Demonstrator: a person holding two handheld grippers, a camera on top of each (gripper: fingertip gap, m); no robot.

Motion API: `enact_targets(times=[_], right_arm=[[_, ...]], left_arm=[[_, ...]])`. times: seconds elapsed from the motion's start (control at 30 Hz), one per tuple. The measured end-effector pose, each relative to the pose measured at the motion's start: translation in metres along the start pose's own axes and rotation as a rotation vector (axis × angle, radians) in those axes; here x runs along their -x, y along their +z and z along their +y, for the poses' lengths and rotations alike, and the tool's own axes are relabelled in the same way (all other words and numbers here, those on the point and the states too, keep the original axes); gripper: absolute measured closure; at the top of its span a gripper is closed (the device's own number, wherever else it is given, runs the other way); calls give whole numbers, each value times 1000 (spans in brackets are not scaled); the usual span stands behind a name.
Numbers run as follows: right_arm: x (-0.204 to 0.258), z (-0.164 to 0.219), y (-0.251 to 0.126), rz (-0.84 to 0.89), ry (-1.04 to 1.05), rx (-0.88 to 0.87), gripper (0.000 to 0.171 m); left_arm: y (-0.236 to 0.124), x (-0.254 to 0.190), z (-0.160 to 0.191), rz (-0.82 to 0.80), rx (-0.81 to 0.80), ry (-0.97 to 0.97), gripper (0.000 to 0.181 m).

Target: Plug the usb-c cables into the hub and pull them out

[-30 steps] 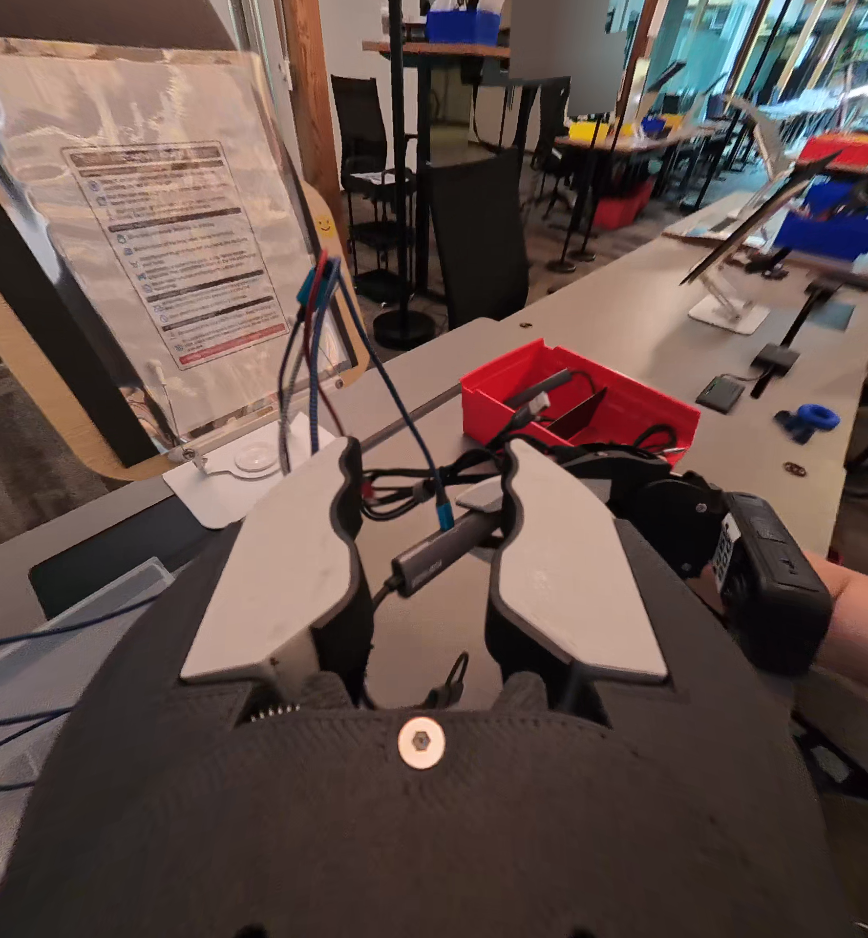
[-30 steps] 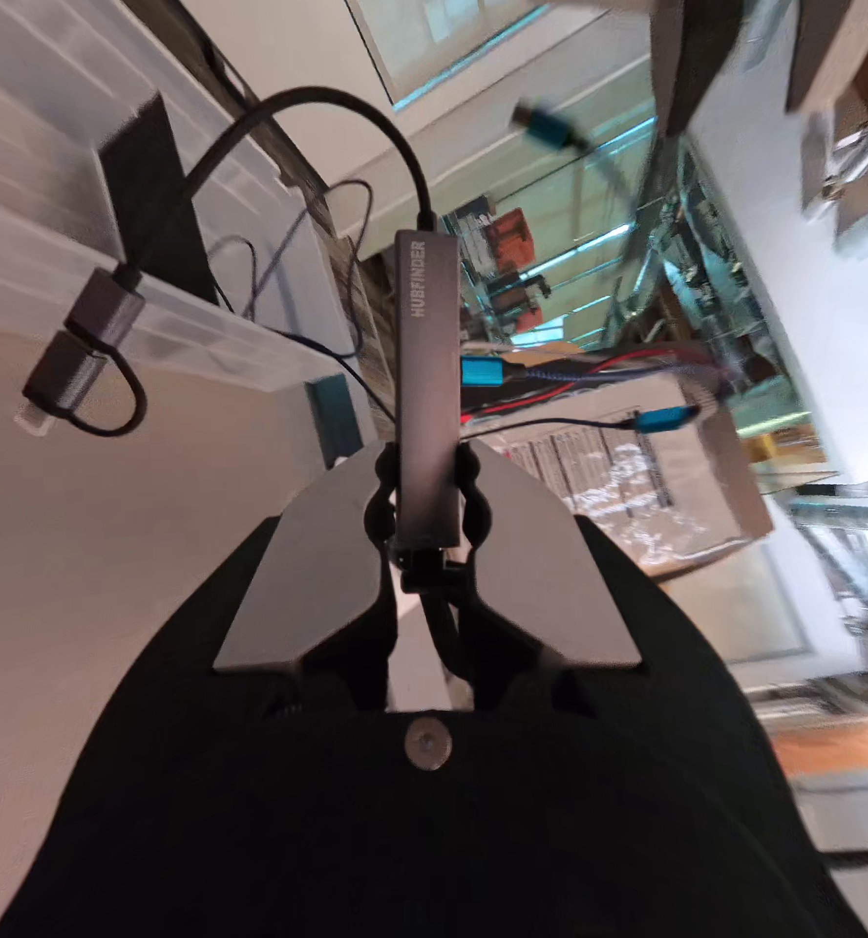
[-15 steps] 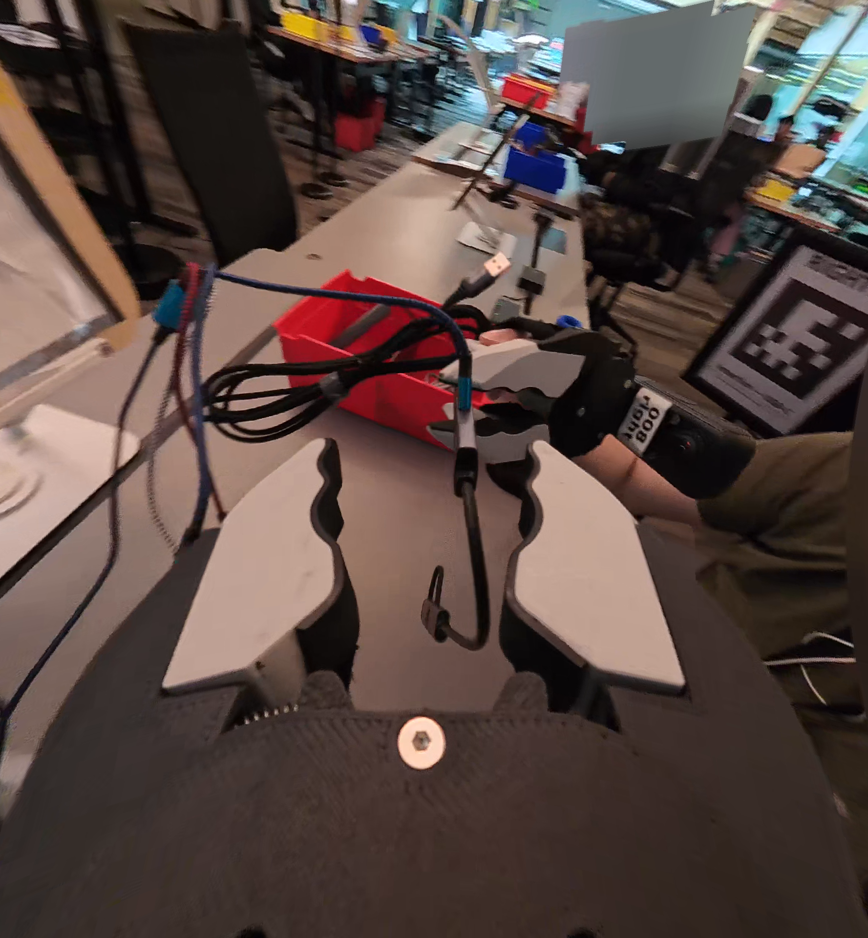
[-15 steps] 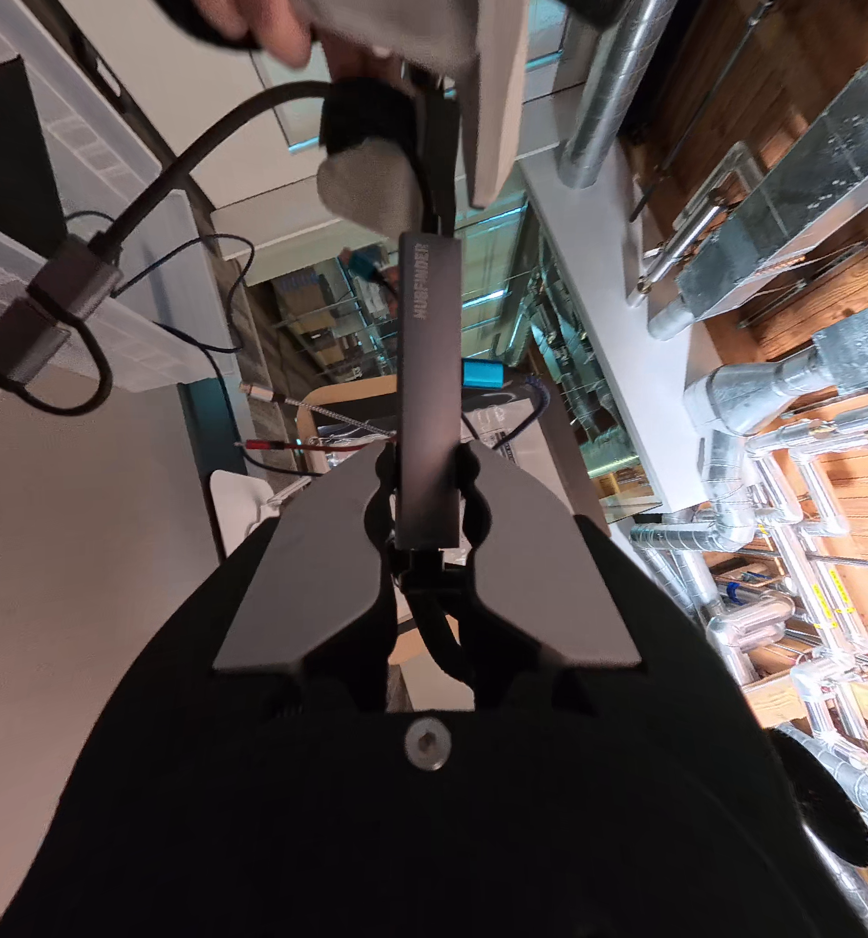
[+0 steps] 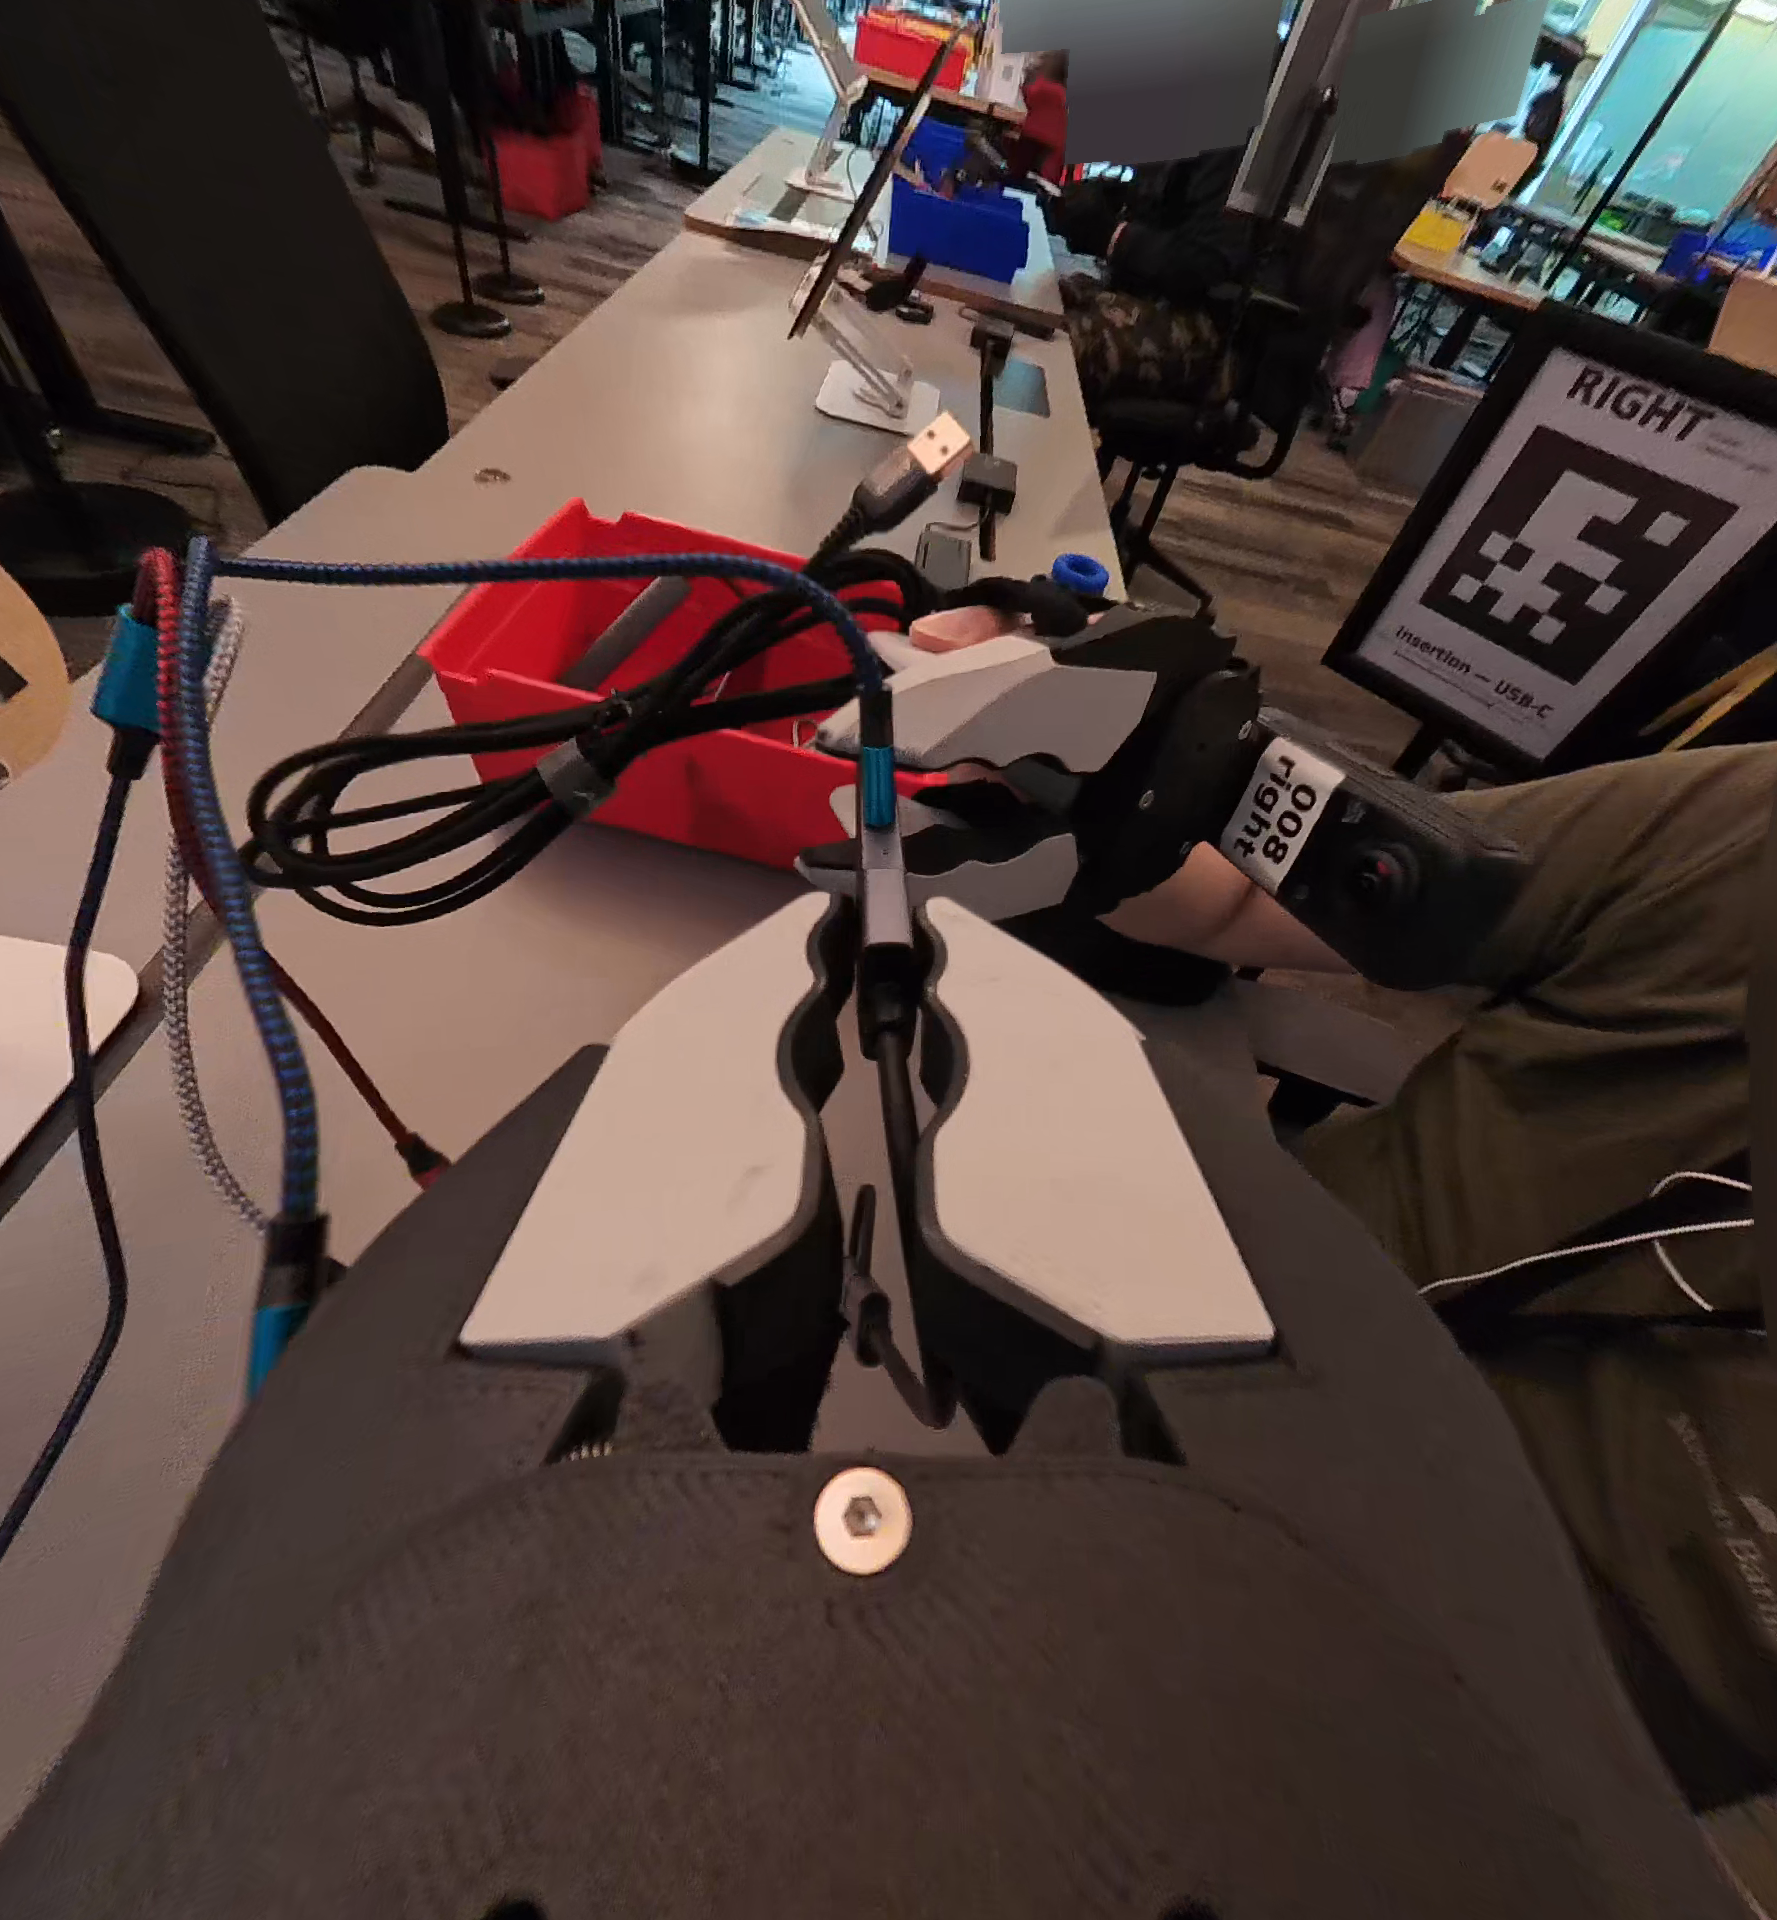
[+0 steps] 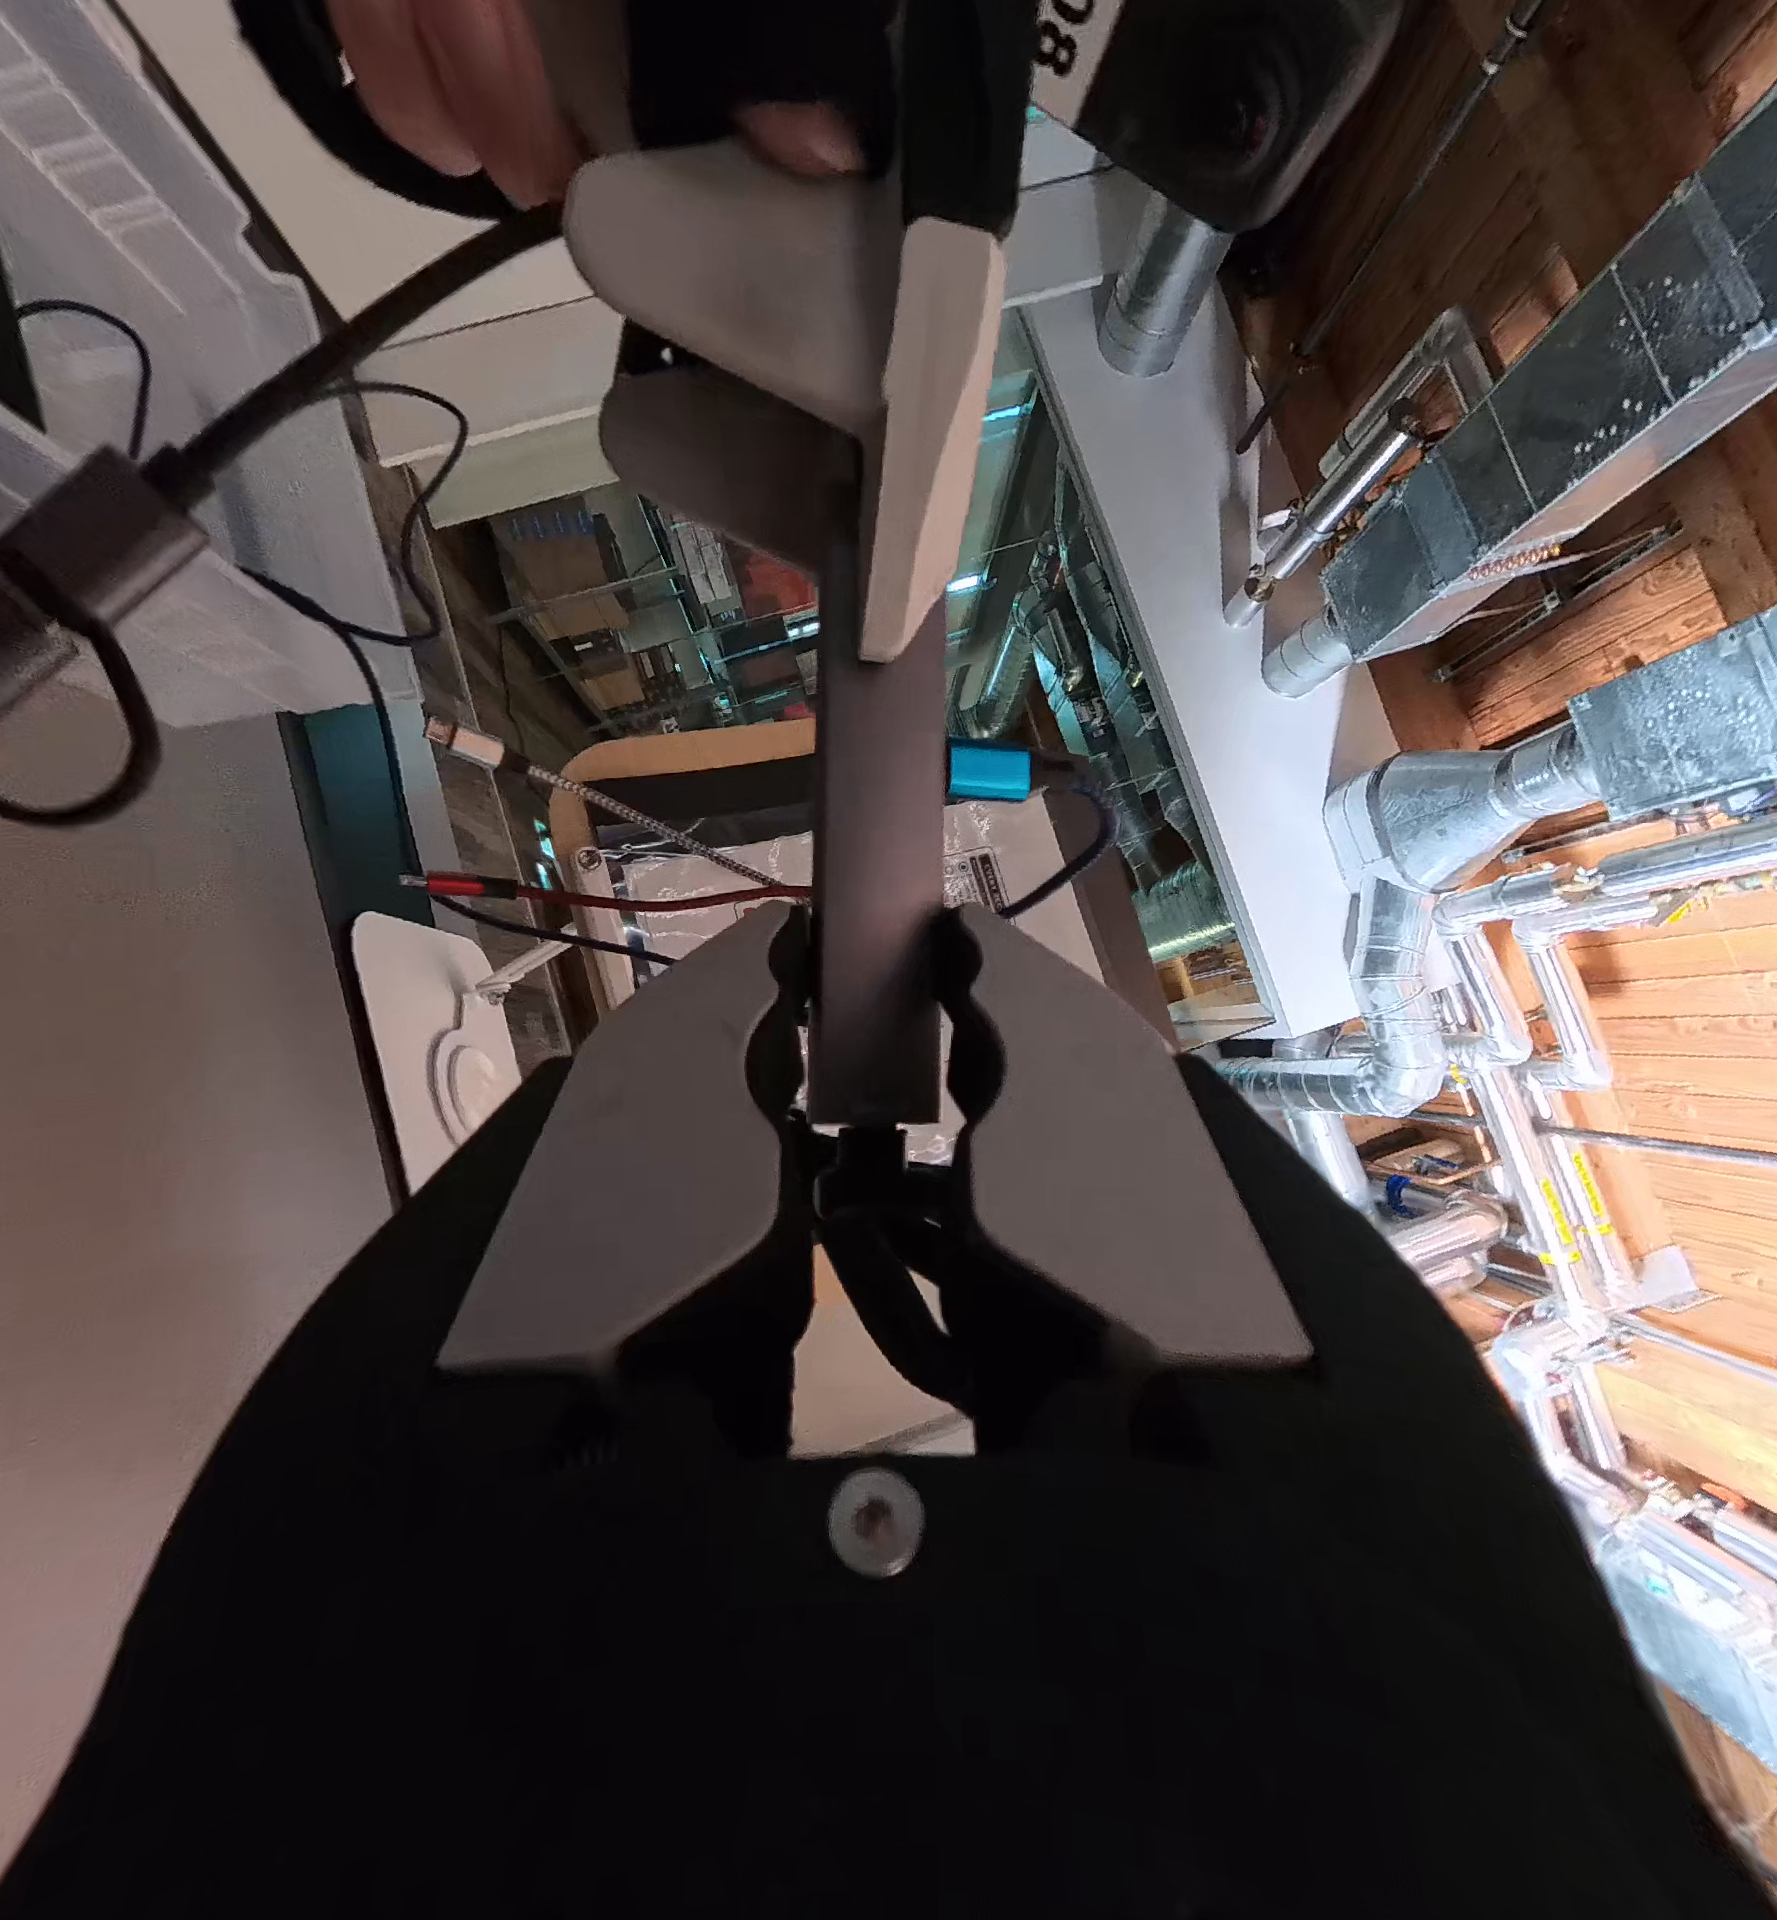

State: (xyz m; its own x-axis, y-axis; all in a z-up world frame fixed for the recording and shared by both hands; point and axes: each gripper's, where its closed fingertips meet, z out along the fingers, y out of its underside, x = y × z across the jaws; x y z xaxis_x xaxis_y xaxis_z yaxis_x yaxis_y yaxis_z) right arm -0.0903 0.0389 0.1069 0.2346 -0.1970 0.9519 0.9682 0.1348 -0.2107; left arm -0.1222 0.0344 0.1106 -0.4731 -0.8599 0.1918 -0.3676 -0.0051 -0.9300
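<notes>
A slim grey hub (image 6: 876, 831) is held between both grippers above the table. My right gripper (image 6: 876, 997) is shut on one end of it. My left gripper (image 5: 879, 930) is shut on the other end, where the hub's black lead comes out. The left fingers (image 6: 759, 270) cover the hub's far end in the right wrist view. A blue USB-C plug (image 6: 988, 774) on a blue braided cable (image 5: 510, 569) sits in the hub's side port. A red cable tip (image 6: 448, 883) and a silver braided one (image 6: 468, 743) hang free. The right gripper (image 5: 842, 800) also shows in the left wrist view.
A red bin (image 5: 655, 748) stands on the grey table (image 5: 676, 416) behind a coiled black cable (image 5: 427, 821). A blue clip (image 5: 125, 675) bundles the braided cables at the left. A framed marker board (image 5: 1580, 561) stands at the right. The hub's grey end plug (image 6: 94, 540) dangles. My hands' fingertips stand some 4 cm from each other.
My left gripper has moved forward and shut on the hub's lead end; before it was open around the lead. The right gripper keeps its hold on the hub.
</notes>
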Motion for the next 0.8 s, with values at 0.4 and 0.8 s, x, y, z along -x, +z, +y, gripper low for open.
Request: enact_targets(times=[0.4, 0.8], right_arm=[[10, -1, 0, 43, -104, -23, 147], [22, 16, 4, -119, 62, -51, 148]], left_arm=[[23, 3, 24, -1, 145, 11, 171], [22, 62, 36, -559, 393, 450, 173]])
